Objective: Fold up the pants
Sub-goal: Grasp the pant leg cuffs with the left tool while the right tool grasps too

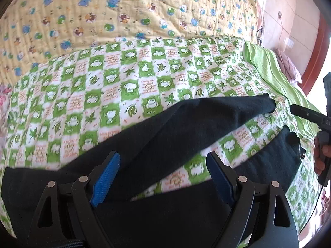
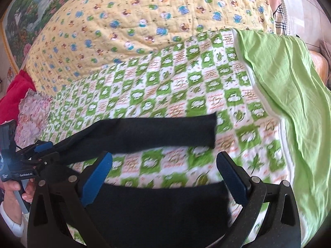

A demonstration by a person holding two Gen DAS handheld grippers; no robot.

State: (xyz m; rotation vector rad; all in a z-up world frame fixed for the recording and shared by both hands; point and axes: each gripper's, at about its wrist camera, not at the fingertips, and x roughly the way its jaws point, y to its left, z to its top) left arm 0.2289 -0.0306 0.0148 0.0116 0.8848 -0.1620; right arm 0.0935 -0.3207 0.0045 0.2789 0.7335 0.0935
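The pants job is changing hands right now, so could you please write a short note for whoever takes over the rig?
Left tool: open, above the waist end, gripping nothing.
Right tool: open, above the near leg's cuff end, gripping nothing.
The dark pants lie on the green-and-white checked quilt, legs spread apart in a V, far leg out flat.
Done: pants laid out; no fold visible.
Left: bring one leg over the other, then fold.

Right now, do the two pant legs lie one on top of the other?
No, the pants lie with legs spread apart, checkered blanket showing between them.
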